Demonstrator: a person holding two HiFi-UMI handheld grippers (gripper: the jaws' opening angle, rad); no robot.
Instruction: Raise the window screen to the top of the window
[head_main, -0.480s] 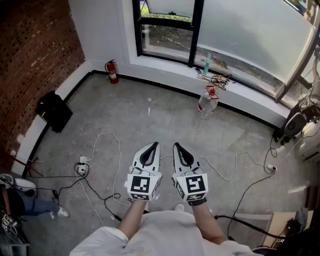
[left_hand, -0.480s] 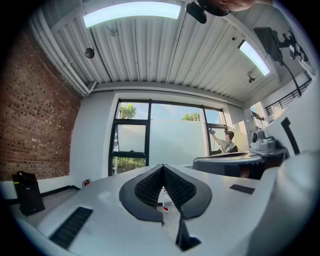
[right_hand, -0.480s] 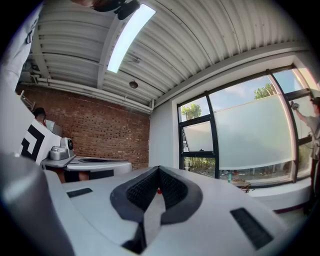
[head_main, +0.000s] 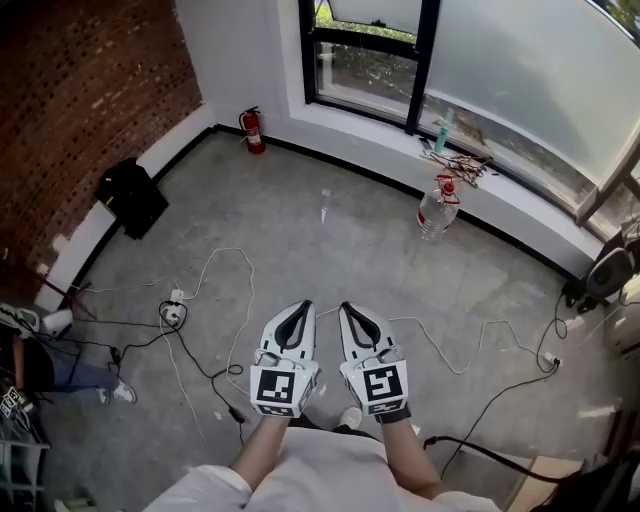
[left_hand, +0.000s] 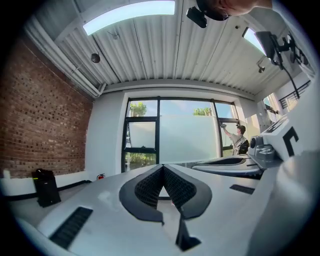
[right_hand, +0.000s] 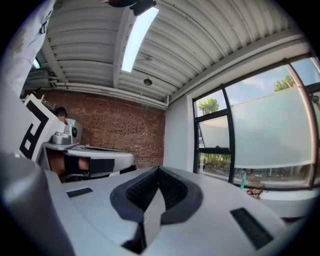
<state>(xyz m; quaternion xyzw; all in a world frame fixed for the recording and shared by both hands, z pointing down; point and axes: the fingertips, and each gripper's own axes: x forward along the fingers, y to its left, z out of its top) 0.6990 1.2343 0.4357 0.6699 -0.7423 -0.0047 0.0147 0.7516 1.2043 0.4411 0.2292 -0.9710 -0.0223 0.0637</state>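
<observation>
The window screen (head_main: 530, 70), one pale sheet, hangs in the window well ahead of both grippers, and its top is cut off in the head view. We hold two grippers side by side, the left gripper (head_main: 303, 308) and the right gripper (head_main: 346, 310), each with its jaws pressed together on nothing. Far ahead stand one fire extinguisher (head_main: 252, 130) to the left and one water bottle (head_main: 437, 210) to the right. We cannot make out the tangle (head_main: 462, 163) beyond the bottle.
</observation>
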